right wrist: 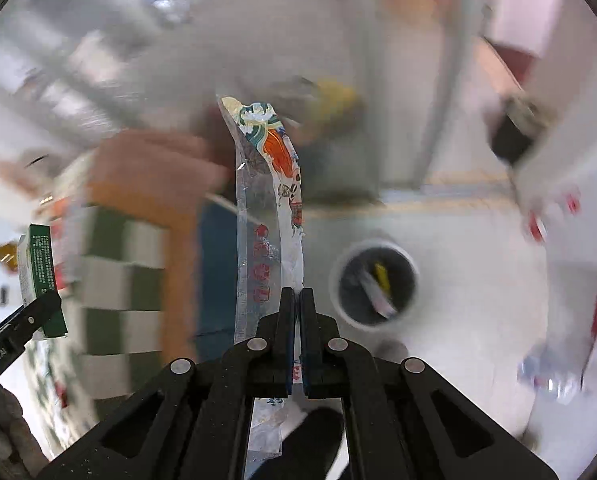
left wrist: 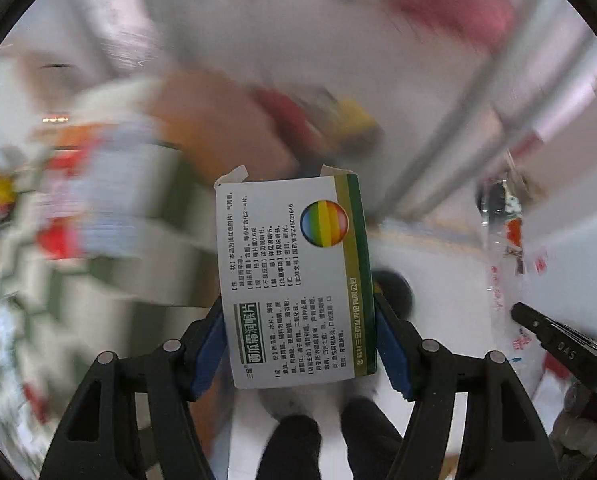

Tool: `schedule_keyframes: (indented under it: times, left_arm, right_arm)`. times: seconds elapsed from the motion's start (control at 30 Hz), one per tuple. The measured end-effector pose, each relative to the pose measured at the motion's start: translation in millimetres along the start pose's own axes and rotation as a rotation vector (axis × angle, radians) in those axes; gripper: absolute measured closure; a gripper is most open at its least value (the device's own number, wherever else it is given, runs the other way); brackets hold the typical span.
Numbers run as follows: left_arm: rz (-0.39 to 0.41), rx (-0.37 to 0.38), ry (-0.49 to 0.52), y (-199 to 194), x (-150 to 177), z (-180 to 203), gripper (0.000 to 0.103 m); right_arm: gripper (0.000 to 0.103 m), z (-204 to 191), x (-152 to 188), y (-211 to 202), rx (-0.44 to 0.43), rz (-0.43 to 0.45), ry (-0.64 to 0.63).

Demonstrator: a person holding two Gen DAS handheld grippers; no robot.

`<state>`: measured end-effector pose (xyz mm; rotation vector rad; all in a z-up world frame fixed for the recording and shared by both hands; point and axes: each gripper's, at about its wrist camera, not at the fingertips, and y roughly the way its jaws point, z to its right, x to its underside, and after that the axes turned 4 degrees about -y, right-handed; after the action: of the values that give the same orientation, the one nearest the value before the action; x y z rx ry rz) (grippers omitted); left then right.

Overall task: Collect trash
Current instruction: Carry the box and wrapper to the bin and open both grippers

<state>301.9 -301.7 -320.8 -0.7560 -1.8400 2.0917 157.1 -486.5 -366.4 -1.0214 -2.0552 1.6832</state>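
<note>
Left fingers (left wrist: 218, 340) clamp white-green medicine box (left wrist: 294, 280); right fingers (right wrist: 286, 320) pinch printed plastic wrapper (right wrist: 266, 208).

- The left wrist camera sits just behind the left gripper (left wrist: 300, 336) and looks forward along its fingers (left wrist: 208, 354), very close to the medicine box (left wrist: 294, 276) between them, which fills the middle of the view.
- The right wrist camera sits just behind the right gripper (right wrist: 297, 300), looking along its fingers (right wrist: 286, 320) and down toward the floor (right wrist: 458, 280), with the wrapper (right wrist: 266, 208) rising close ahead.
- Each view catches the other gripper at its edge: the right one off to the right of the left fingers, the box at far left of the right fingers.
- Both views share the wrapper, the box, the blurred room beyond, and the round bin (right wrist: 376, 284).
</note>
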Motion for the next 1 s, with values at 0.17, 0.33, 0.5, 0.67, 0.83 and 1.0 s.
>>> schedule_keyframes:
  times: [0.17,0.33,0.5,0.67,0.83,1.0]
  left_arm:
    - [-0.256,0.067,0.080,179,14,64,0.038]
    - [-0.509,0.113,0.066,370,40,95,0.038]
    - [-0.653,0.113,0.090,491,58,120,0.036]
    - [-0.657,0.039,0.141,532,61,127,0.016]
    - [-0.611,0.015,0.098,520,60,109,0.004]
    - [-0.466,-0.072,0.106,488,53,93,0.004]
  right_arm:
    - [0.101,125,23,116,0.035,-0.172,0.146]
    - [0.101,194,47,273,0.049,-0.333,0.162]
    - [0.101,226,55,405,0.065,-0.434,0.123]
    - [0.100,233,52,475,0.107,-0.497,0.068]
    - [0.062,234,49,489,0.143,-0.507,0.054]
    - [0.031,231,41,470,0.178,-0.455,0.035]
